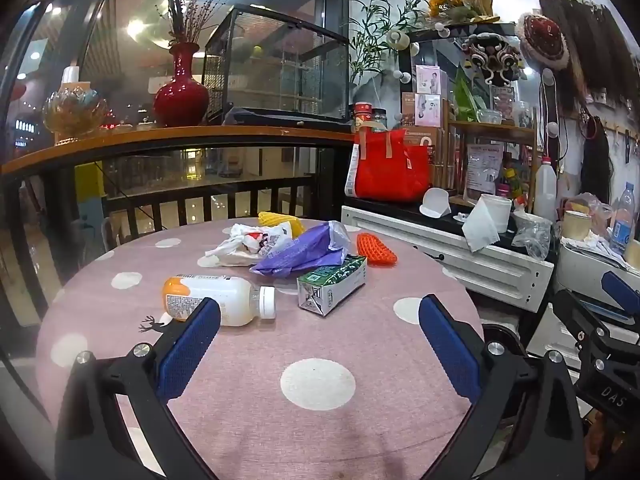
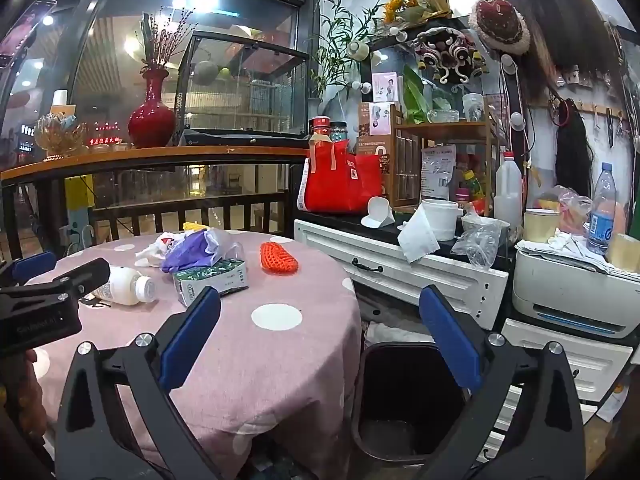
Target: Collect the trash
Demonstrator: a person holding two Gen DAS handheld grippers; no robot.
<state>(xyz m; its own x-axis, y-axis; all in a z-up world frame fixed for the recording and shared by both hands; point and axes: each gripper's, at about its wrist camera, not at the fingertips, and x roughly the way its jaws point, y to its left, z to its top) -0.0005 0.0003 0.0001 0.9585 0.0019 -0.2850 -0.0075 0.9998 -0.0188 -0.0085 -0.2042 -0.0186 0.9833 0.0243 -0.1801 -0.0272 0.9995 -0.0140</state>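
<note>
Both grippers, left gripper (image 1: 319, 336) and right gripper (image 2: 320, 332), hovered with fingers wide and empty over the pink dotted surface (image 1: 256, 420), where bottle (image 1: 220, 300), carton (image 1: 332, 286) and bags (image 1: 300, 250) lay clustered, black bin (image 2: 404, 400) standing beside it.

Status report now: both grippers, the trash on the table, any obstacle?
Left gripper open, empty; right gripper open, empty. Bottle, carton, purple bag untouched on table. Bin open beside table. Path clear.
</note>
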